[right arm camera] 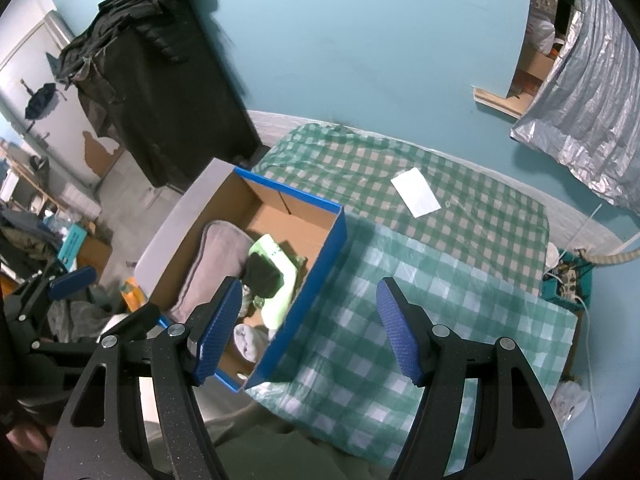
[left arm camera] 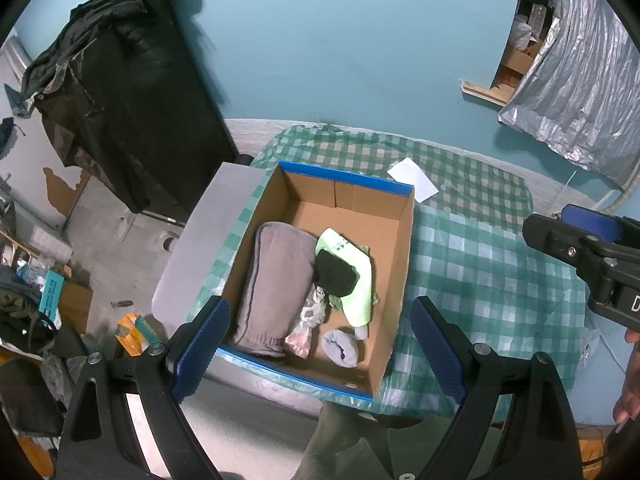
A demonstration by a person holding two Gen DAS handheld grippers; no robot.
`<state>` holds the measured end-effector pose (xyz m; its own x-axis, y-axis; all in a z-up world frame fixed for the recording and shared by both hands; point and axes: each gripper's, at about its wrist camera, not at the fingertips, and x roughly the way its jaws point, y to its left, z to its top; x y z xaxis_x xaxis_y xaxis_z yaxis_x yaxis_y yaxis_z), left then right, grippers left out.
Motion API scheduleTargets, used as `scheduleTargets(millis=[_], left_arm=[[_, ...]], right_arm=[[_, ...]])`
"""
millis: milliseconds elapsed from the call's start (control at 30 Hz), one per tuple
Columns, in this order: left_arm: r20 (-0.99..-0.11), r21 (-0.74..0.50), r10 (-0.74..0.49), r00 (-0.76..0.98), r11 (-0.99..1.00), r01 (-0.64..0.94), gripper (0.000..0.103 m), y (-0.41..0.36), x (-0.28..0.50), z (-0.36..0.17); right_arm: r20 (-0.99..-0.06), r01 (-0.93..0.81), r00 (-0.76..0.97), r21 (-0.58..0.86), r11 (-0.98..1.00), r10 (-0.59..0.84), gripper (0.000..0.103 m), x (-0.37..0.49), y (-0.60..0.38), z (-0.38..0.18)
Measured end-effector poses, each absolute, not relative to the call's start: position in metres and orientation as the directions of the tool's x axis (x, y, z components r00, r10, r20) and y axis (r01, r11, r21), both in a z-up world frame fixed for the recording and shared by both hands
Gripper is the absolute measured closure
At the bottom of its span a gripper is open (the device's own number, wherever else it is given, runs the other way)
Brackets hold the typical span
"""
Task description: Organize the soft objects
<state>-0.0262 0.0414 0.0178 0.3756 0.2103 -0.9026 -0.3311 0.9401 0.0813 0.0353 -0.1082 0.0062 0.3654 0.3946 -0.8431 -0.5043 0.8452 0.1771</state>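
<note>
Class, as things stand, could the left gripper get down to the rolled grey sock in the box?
Probably yes: the left gripper hangs open above the open-topped box, and the rolled grey sock lies uncovered at the near end.

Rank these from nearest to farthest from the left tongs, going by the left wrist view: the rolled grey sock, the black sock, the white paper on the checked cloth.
1. Rolled grey sock: in the box's near end, just ahead of the open left tongs.
2. Black sock: mid-box, lying on the light green item.
3. White paper: outside the box, past its far right corner.
</note>
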Motion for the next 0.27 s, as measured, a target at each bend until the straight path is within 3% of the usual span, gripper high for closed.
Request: scheduleTargets(millis=[267], left_arm=[[-0.903, 0.081, 0.209, 0.375, 0.941, -0.329, 0.011, 0.0392, -0.0275, 0.0183]], right_arm=[[-0.845, -0.502, 0.364, 0.177, 0.847, 0.392, 0.034, 0.0334, -0.108, 0.0057]])
